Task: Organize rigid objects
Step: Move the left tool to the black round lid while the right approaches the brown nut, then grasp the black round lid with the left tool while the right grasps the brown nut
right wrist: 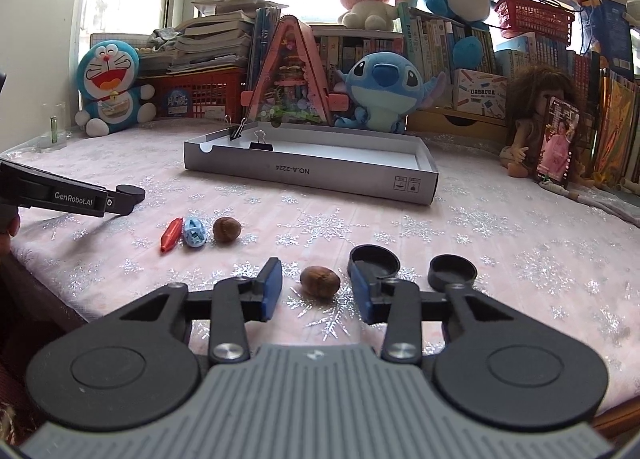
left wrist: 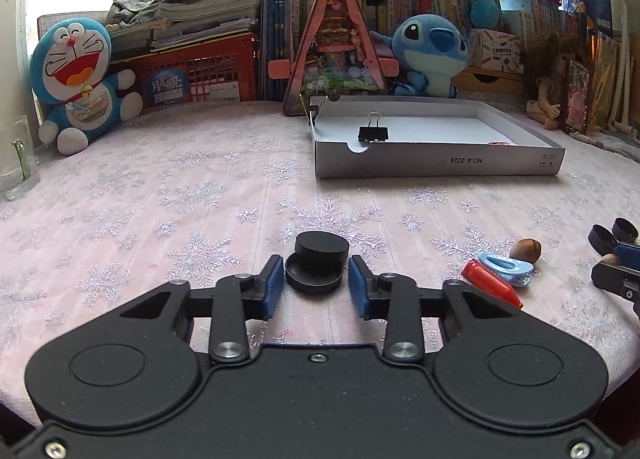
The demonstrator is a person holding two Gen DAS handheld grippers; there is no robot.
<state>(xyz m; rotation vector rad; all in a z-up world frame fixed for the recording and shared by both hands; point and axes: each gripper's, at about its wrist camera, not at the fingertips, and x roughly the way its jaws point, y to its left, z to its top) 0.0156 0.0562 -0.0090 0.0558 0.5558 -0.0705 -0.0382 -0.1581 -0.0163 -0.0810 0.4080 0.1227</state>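
My left gripper [left wrist: 316, 283] is open around two black round caps [left wrist: 316, 269], one leaning on the other, on the snowflake cloth. My right gripper [right wrist: 318, 289] is open with a brown nut [right wrist: 320, 278] between its blue pads [right wrist: 270, 291]. Two more black caps [right wrist: 374, 257] [right wrist: 452, 269] lie beside the right finger. A second nut [right wrist: 226, 229], a blue clip [right wrist: 195, 233] and a red crayon-like piece [right wrist: 170, 236] lie to the left. A shallow grey box [right wrist: 320, 173] at the back holds black binder clips [left wrist: 373, 133].
Plush toys, a pink triangular case [left wrist: 336, 51], red baskets, books and a doll line the back edge. A glass [left wrist: 16, 163] stands at the far left. A phone [right wrist: 558, 139] leans at the right. My left gripper's arm [right wrist: 60, 195] shows at the left.
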